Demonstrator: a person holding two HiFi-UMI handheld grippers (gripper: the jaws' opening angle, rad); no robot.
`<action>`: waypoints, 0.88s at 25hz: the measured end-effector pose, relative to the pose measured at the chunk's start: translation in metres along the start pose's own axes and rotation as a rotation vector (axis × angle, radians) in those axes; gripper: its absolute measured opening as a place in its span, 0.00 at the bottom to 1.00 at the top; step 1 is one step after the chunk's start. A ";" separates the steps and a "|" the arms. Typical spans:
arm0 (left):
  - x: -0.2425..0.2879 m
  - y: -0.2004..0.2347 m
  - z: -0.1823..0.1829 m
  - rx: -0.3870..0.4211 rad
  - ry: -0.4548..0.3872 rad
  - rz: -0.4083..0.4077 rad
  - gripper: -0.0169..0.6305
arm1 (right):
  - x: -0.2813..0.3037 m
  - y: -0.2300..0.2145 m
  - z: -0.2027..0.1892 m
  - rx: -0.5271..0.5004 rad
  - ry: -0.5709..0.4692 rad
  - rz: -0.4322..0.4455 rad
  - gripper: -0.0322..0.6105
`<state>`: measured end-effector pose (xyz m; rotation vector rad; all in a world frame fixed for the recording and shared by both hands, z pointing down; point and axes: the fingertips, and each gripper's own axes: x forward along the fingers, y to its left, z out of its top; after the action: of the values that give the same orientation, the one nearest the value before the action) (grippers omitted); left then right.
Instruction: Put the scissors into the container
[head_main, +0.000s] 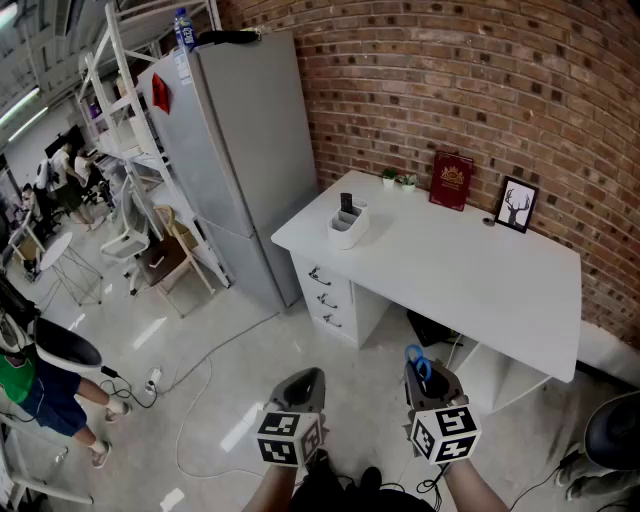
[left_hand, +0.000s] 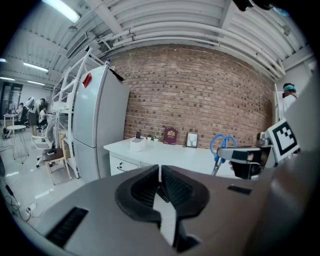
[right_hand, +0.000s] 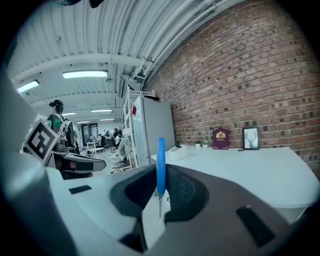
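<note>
Blue-handled scissors stick up out of my right gripper, which is shut on them. The right gripper view shows them edge-on as a blue handle between the jaws. They also show in the left gripper view. My left gripper is shut and holds nothing; its jaws meet. Both grippers hang over the floor in front of the white desk. The white container stands at the desk's far left corner with a dark object in it; the same container appears small in both gripper views.
A grey fridge stands left of the desk, against the brick wall. On the desk's back edge are small plants, a red book and a framed picture. Desk drawers face me. Cables lie on the floor. People sit far left.
</note>
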<state>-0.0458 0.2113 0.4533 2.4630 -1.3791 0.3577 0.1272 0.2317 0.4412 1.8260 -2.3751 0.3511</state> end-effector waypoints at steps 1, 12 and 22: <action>-0.001 0.000 -0.001 -0.001 -0.002 0.001 0.06 | 0.000 0.000 0.000 0.000 -0.003 0.002 0.13; -0.005 -0.009 -0.005 -0.019 -0.015 0.010 0.06 | -0.009 -0.008 -0.006 0.038 -0.021 -0.005 0.13; 0.013 0.000 -0.003 -0.020 0.001 0.013 0.06 | 0.010 -0.019 -0.009 0.072 -0.015 -0.006 0.13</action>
<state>-0.0394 0.2021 0.4602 2.4390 -1.3919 0.3467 0.1424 0.2204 0.4540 1.8727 -2.3965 0.4288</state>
